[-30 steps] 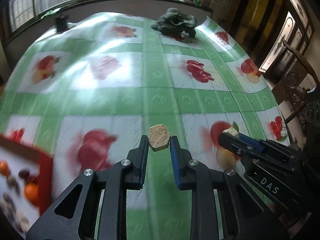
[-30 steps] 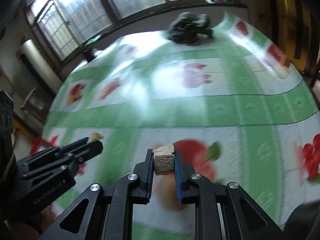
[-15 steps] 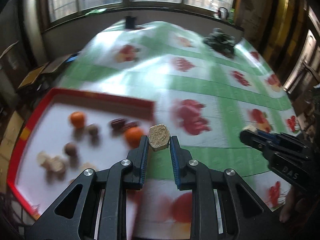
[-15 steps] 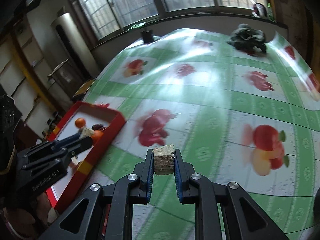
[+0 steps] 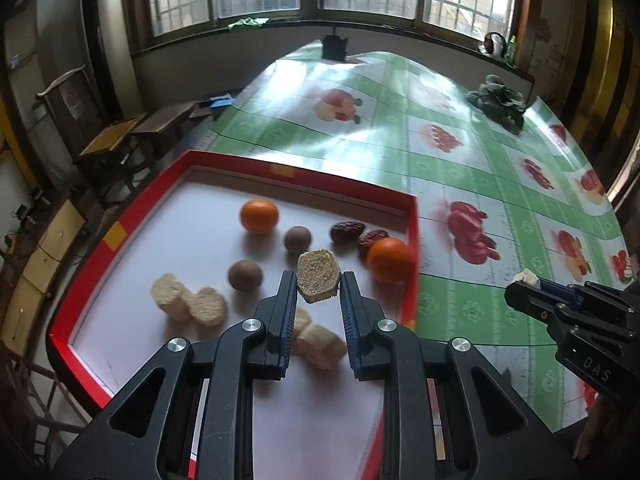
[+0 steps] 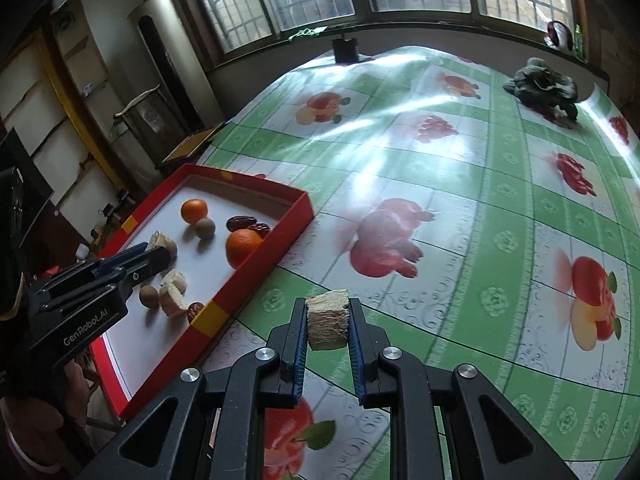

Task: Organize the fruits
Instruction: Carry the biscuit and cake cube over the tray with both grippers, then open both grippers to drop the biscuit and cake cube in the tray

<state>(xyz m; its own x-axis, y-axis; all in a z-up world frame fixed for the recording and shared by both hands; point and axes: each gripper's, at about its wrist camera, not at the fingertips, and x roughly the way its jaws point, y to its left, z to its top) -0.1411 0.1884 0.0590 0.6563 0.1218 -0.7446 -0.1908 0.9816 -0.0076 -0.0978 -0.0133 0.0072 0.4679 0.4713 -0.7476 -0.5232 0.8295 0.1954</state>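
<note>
Two claws, left claw point(image 5: 318, 285) and right claw point(image 6: 327, 319), each pinch a pale chunk (tray point(image 5: 412, 240) nearby)

A bench point(image 6: 460, 184) under a green-and-white fruit-print cloth carries a red tray point(image 6: 256, 280) at its left edge, a dark crumpled bundle point(image 6: 540, 84) at the far right, and a small black pot point(image 6: 345, 49) at the far end.

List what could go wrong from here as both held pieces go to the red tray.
1. The left gripper holds its pale cut piece only at the jaw tips, above the crowded tray; it may slip out early.
2. Dropped there, it could knock the orange by the right wall or land on the pale chunks below.
3. The right gripper with its piece is over the tablecloth, beside the left gripper; the two could collide.
</note>
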